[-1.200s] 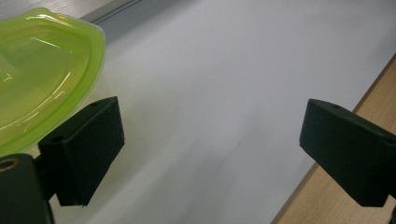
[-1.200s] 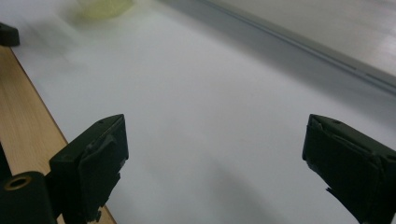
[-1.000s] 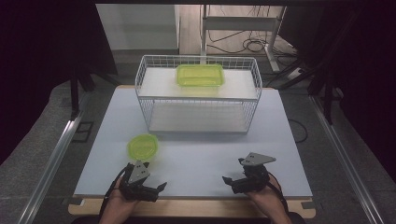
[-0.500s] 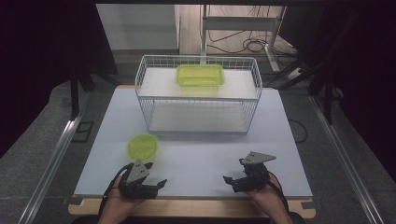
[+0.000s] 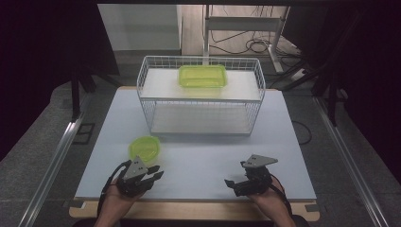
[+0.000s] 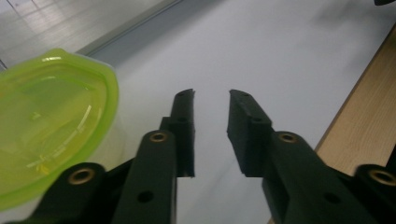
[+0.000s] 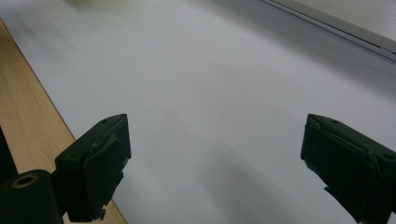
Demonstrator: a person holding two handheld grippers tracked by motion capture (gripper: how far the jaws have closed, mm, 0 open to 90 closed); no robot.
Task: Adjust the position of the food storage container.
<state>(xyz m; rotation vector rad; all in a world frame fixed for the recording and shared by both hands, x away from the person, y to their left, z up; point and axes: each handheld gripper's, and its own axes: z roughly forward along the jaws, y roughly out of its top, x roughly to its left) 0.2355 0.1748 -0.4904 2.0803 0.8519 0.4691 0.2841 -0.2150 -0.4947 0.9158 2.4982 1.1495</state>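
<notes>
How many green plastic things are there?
2. A round green lid lies on the white table near the left hand-held gripper; a rectangular green container sits on the wire rack's top shelf.

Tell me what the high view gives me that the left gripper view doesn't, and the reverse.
High view alone: the wire basket at the table's far side, a green rectangular container on its upper shelf, and the right gripper, open over bare table. Left gripper view alone: the narrow empty gap between the left gripper jaws, which have just been closing. Both: the round green lid beside that gripper, untouched, and the white table.
</notes>
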